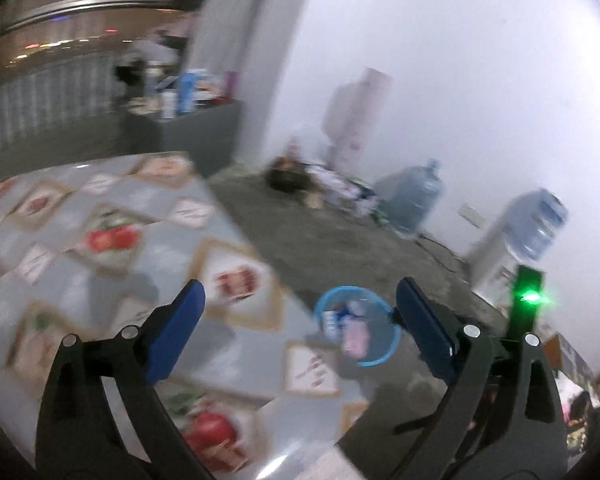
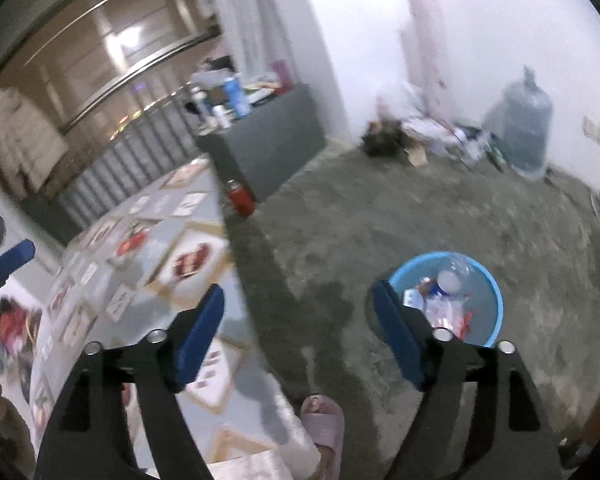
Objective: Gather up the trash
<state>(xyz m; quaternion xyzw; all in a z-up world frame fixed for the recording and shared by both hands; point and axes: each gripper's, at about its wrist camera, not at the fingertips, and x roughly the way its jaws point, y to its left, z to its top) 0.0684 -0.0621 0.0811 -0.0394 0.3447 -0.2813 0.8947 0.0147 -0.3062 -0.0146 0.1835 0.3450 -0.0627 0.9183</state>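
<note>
Trash bin (image 2: 488, 304) beyond right fingers (image 2: 396, 336).

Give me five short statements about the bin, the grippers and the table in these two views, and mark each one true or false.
1. The blue bin stands on the floor. True.
2. The bin is empty. False: wrappers and a clear bottle lie in it.
3. The right gripper is open with nothing between its fingers. True.
4. The left gripper is shut on a wrapper. False: it is open and holds nothing.
5. The table has a plain white cloth. False: the cloth has a fruit print.
</note>
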